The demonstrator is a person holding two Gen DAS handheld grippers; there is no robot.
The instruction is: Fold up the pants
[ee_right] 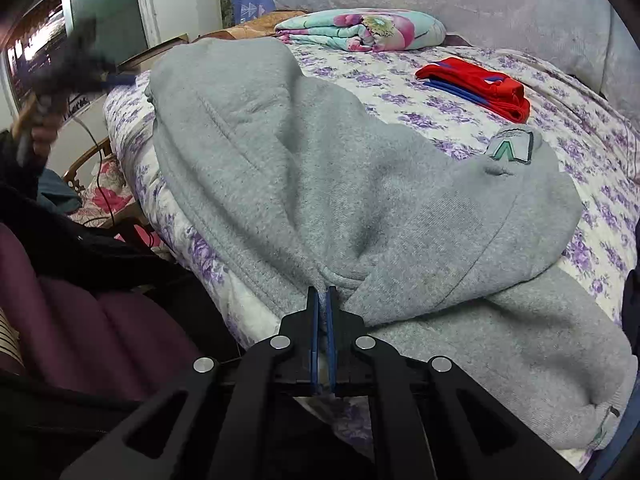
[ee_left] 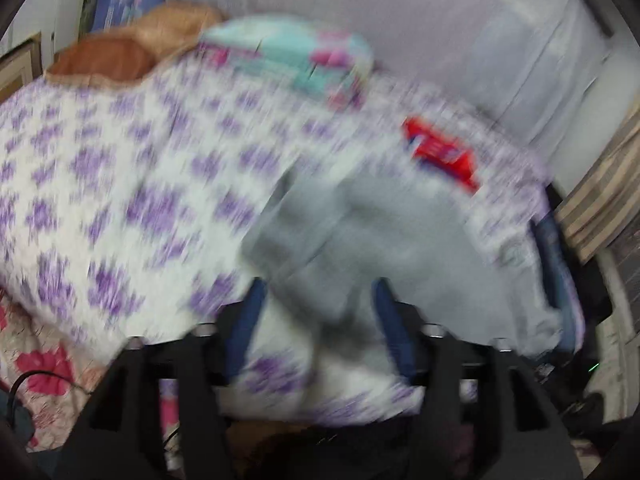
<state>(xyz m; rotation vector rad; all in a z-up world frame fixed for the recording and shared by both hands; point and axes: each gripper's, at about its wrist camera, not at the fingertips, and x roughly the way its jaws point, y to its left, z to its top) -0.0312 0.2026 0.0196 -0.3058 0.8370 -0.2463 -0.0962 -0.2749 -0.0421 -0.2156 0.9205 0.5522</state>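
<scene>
Grey sweatpants (ee_right: 320, 168) lie in a heap across the bed, with a green logo patch (ee_right: 512, 146) on the right side. My right gripper (ee_right: 322, 294) is shut on a fold of the grey fabric at the near edge of the bed. The left wrist view is heavily blurred by motion. In it the grey pants (ee_left: 360, 232) show ahead of my left gripper (ee_left: 320, 284), whose blue-padded fingers stand wide apart and hold nothing. The left gripper also shows as a blurred dark shape at the far left of the right wrist view (ee_right: 116, 78), beyond the pants' far end.
The bed has a white sheet with purple flowers (ee_right: 580, 152). A folded red garment (ee_right: 480, 84) lies at the back right. A folded floral blanket (ee_right: 360, 30) lies at the back. A maroon cushion (ee_right: 80, 320) and a cable (ee_right: 100, 176) are left of the bed.
</scene>
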